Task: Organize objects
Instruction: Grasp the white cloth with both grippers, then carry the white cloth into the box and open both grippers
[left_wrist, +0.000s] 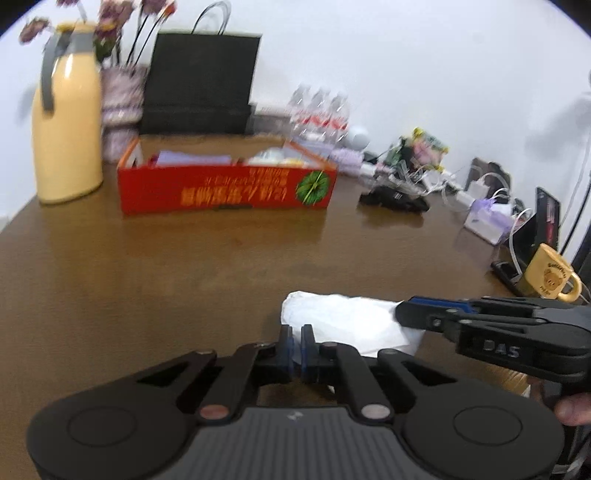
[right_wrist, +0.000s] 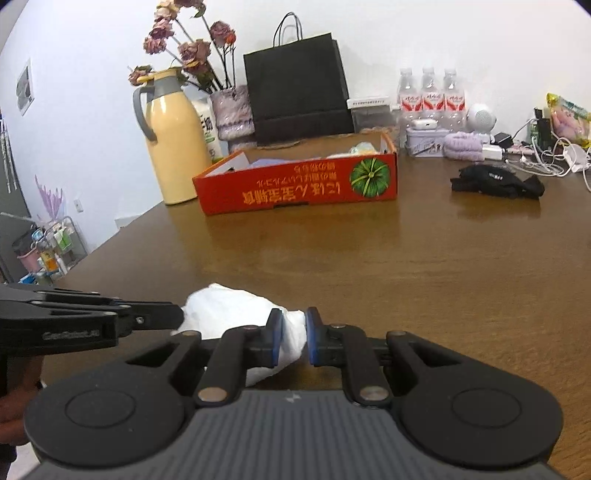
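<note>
A: Where does the tidying stand?

B: Early, I'd judge. A crumpled white plastic bag (right_wrist: 236, 314) lies on the brown surface (right_wrist: 369, 266), at the near edge, well apart from the red cardboard box (right_wrist: 299, 184) further back. The box already holds a few things, papers and something pale, but the bag is not in it.

A: And the two tools?

B: The right gripper (right_wrist: 294, 341) has its jaws drawn in on one end of the bag, with a fold of white plastic between the blue pads. The left gripper (left_wrist: 296, 349) has its jaws pressed together. In its own view the bag's near corner sits right at the pads, and a thin film may be caught between them, though I can't be sure it truly has hold.

A: So both are at the same bag?

B: Yes, one at each end. It looks like they are gathering or folding it.

A: What's left?

B: Plenty, as far as I can see. The bag has yet to be folded or put away, a black pouch (right_wrist: 498, 182) lies loose on the surface, and cables and chargers (right_wrist: 546, 158) are tangled at the right near a yellow mug (left_wrist: 550, 277). The yellow thermos (right_wrist: 173, 147), black paper bag (right_wrist: 295, 81) and water bottles (right_wrist: 430, 99) stand along the wall.
</note>
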